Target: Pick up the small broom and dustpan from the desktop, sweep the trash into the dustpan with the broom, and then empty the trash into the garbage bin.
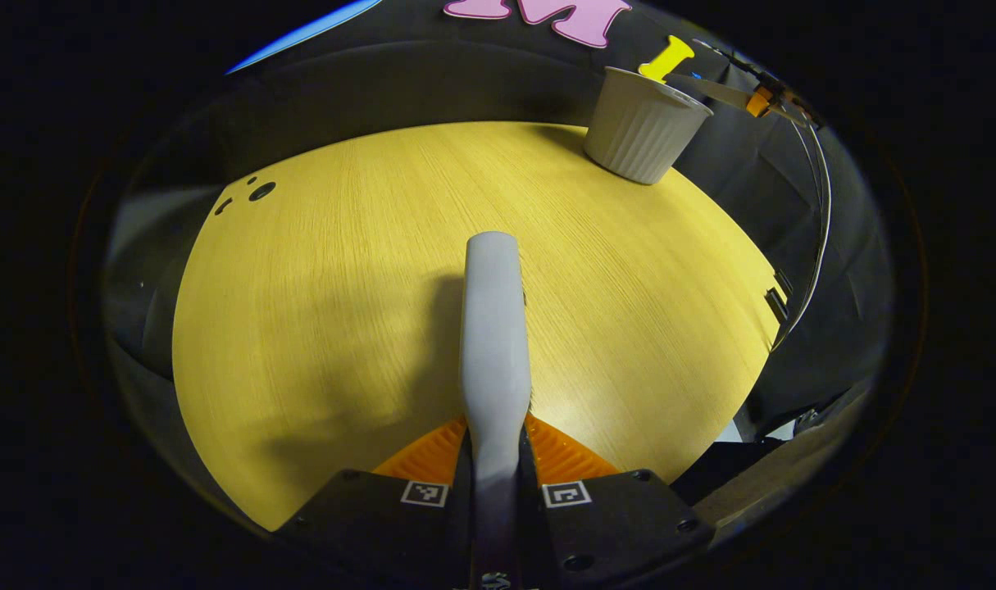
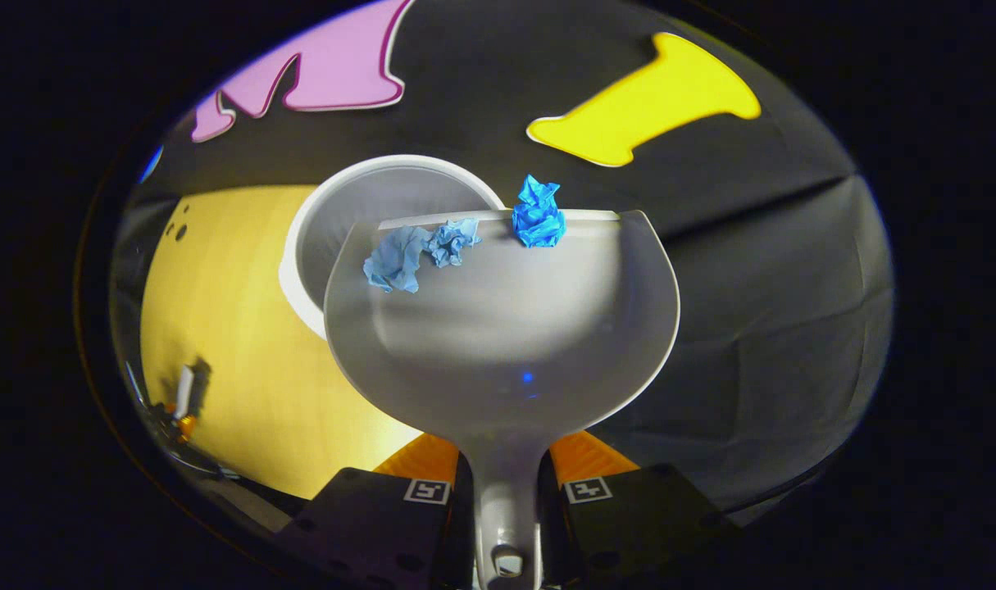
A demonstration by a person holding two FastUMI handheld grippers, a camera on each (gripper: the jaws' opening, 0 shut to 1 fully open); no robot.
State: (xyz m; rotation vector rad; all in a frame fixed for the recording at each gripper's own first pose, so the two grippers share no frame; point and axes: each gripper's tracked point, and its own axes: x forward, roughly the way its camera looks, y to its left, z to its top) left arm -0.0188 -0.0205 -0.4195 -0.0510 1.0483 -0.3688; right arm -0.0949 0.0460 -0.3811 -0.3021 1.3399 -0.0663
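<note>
Wood-grain desktop, pale yellow and matte, curved by the lens, with three small dark holes near its far left corner. At the far right corner, a white garbage bin: round, ribbed on the outside, tapering downward, open at the top. In the right gripper view the same bin seen from above, smooth inside, its rim partly covered by the dustpan.

Dustpan: grey plastic, smooth, bowl-shaped with a straight front lip, narrowing to a slim handle. Handle clamped between both fingers of the right gripper, jaws narrow around it; pan held raised, its front lip above the bin's near edge. Three crumpled blue paper scraps lying along that lip: two paler ones toward the left, one brighter scrap near the middle.

Broom: grey, smooth, rounded handle standing straight ahead over the near middle of the desktop, gripped between both fingers of the left gripper, jaws narrow on it. Bristles hidden. Ridged pads flanking the handle. Dark shadow on the wood to the left of the broom.

Black cloth wall behind the far edge.
</note>
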